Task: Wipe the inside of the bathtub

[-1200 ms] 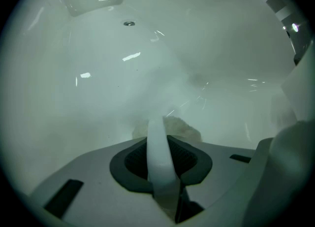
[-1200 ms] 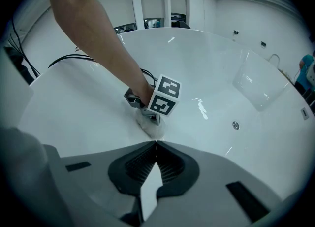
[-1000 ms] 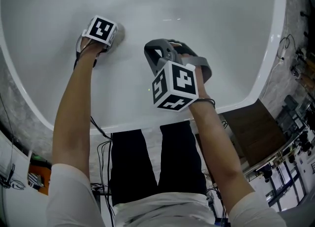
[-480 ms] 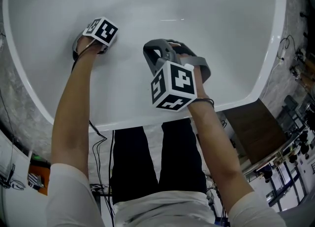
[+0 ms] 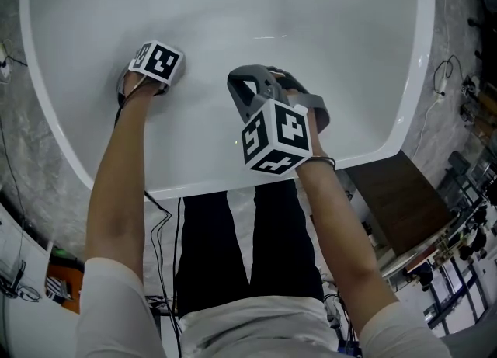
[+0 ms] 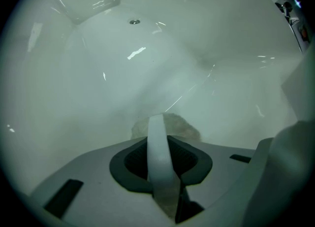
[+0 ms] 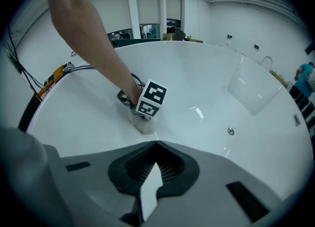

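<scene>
Left claw (image 6: 158,131) clamping cloth (image 6: 186,129), against bathtub (image 6: 147,68)

No words, numbers or brand marks can be read anywhere. The only print is the black-and-white square markers on the cube (image 5: 159,60) of the left gripper (image 6: 158,122) and the cube (image 5: 277,137) of the right gripper (image 7: 155,147); they carry no letters. Small dark plates (image 7: 256,47) on the far wall may be signs, but they are too small to read.

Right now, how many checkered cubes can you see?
2. One cube sits on the left gripper, low inside the bathtub; the other cube on the right gripper, held higher.
</scene>
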`<state>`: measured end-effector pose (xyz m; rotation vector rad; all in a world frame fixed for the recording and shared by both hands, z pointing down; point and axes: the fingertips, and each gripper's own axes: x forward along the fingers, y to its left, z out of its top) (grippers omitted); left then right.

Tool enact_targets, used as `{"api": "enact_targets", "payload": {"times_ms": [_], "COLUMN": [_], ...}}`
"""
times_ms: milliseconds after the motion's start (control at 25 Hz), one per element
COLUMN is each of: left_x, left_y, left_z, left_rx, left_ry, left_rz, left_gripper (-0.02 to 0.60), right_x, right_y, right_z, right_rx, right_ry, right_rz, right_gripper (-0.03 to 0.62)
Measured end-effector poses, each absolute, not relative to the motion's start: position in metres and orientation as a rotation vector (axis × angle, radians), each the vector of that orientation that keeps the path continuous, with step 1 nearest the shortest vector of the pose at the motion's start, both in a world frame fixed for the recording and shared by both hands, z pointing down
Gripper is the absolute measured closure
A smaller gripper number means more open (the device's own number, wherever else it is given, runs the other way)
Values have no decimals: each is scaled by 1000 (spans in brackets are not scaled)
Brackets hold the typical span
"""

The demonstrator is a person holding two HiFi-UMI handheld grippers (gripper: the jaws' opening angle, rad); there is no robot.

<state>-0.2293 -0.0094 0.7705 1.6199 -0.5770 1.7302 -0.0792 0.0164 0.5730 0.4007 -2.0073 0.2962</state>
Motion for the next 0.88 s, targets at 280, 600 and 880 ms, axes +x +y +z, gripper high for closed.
{"api": "enact_targets", "payload": {"times_ms": [280, 600, 880], "left_x": [-203, -191, -172], "left_y": [-11, -8, -8], "left_z": [733, 675, 602], "left_rx": [1653, 1700, 1739], "left_ry": [-605, -667, -747], "left_rz": [1647, 1552, 1375], "left_gripper": [488, 488, 488], "right_x": [-55, -45, -37], "right_y": [16, 28, 29], "right_z": [552, 527, 483], "right_rx": [475, 550, 598], "right_ry": [-2044, -2052, -2076], "right_rz": [416, 491, 535], "right_gripper": [576, 576, 576]}}
